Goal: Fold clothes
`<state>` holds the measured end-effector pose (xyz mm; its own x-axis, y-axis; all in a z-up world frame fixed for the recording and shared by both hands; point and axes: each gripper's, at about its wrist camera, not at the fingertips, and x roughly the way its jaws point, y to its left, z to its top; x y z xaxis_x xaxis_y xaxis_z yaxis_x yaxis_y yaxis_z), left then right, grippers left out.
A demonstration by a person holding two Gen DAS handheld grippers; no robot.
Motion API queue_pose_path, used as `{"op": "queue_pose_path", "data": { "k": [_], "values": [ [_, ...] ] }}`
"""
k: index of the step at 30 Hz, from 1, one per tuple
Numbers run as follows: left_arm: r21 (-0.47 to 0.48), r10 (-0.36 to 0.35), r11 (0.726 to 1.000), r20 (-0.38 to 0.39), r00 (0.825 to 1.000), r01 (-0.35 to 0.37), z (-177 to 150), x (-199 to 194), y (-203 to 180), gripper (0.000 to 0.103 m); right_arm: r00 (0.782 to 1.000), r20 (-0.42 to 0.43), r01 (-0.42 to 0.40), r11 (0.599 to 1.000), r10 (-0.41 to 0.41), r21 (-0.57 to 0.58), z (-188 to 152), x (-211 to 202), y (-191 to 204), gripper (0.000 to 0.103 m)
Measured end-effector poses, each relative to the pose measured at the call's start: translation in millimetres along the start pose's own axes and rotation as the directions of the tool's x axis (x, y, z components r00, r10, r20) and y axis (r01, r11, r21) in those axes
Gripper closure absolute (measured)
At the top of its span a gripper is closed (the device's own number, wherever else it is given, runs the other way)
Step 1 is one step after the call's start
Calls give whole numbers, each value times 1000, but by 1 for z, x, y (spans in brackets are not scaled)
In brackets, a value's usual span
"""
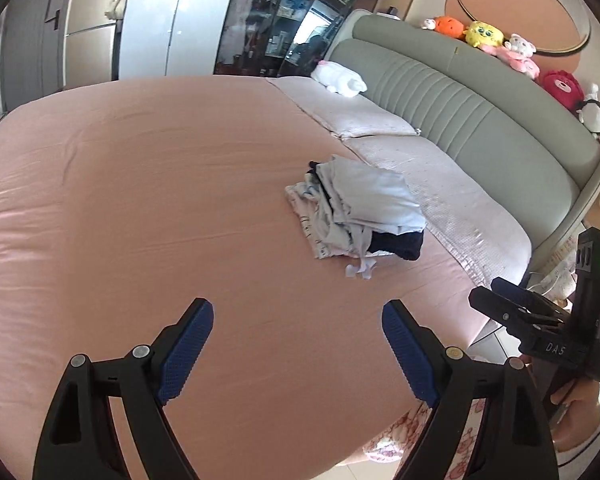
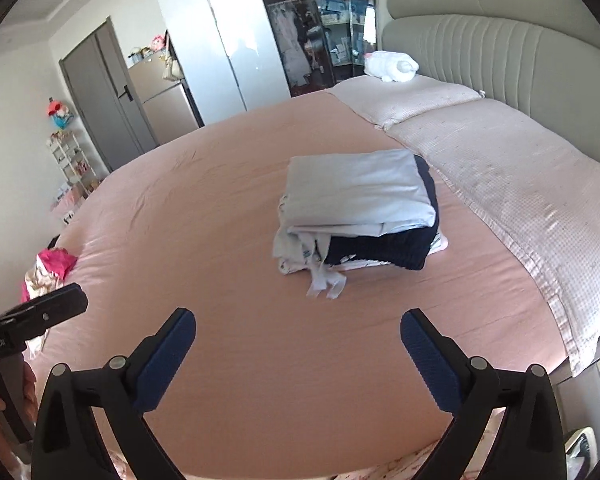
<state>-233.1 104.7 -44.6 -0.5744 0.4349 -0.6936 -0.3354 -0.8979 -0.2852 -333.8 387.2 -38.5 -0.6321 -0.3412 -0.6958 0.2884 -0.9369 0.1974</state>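
Pink bedsheet (image 2: 204,208) carries the stack of folded clothes (image 2: 358,210) near its middle, just beside the pale pillows (image 2: 500,168): a light blue piece on top, a dark navy piece beneath, with loose ties trailing at the front edge. I see my right tool (image 2: 298,354) above bare sheet short of the stack, jaws wide apart and empty. My left tool (image 1: 298,346) likewise gapes, gripping nothing. Plush toys (image 1: 500,42) line the grey headboard (image 1: 480,116).

Bedroom in daylight: pink-sheeted bed (image 2: 228,208) with grey padded headboard (image 2: 500,48) at two o'clock, white wardrobe (image 2: 220,40) and grey door (image 2: 100,96) at eleven, glass-fronted cabinet (image 2: 312,24) at twelve.
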Motion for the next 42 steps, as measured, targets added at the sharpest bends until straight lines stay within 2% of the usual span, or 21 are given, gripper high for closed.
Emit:
{"op": "queue_pose_path", "data": {
  "k": [2,5,8,13,20,24,27,29,31,32,35,38,42],
  "values": [
    [-32,22,999,3,1000,-21,-14,-19,15,16,1000,-9,-7,999,6,-42,-12,-4,30,0],
    [-61,74,995,13,997,-73,-35,-51,34,16,997,-25,-74,993,71,-92,-28,-4,81,0],
    [-70,152,986,27,988,-150,-56,-86,50,16,991,-44,-127,983,123,-130,-43,-4,129,0],
    [-139,227,967,72,971,-216,-83,-142,79,16,975,-83,-220,959,208,-181,-65,-11,200,0],
    [-196,312,937,97,945,-289,-109,-187,108,16,962,-73,-275,918,265,-286,-85,-43,266,0],
    [-213,338,926,100,936,-312,-114,-196,117,16,960,-70,-280,912,271,-299,-89,-56,279,0],
    [-224,359,917,100,928,-331,-112,-202,118,16,968,-52,-250,920,246,-303,-86,-63,283,0],
    [-202,419,895,79,904,-398,-108,-205,115,16,973,-30,-226,927,228,-300,-84,-69,282,0],
    [-175,477,872,93,874,-458,-105,-207,107,16,979,-12,-197,937,202,-287,-80,-76,280,0],
    [-177,489,866,104,866,-467,-103,-209,105,16,982,-4,-182,943,189,-278,-78,-80,277,0],
    [-200,490,864,122,863,-462,-98,-215,101,16,988,18,-144,956,154,-255,-71,-91,270,0],
    [-200,516,850,129,847,-488,-90,-220,96,16,991,43,-116,964,130,-239,-64,-103,262,0],
    [-215,547,833,175,819,-510,-82,-238,89,16,991,82,-81,971,102,-224,-55,-117,254,0]
  ]
}}
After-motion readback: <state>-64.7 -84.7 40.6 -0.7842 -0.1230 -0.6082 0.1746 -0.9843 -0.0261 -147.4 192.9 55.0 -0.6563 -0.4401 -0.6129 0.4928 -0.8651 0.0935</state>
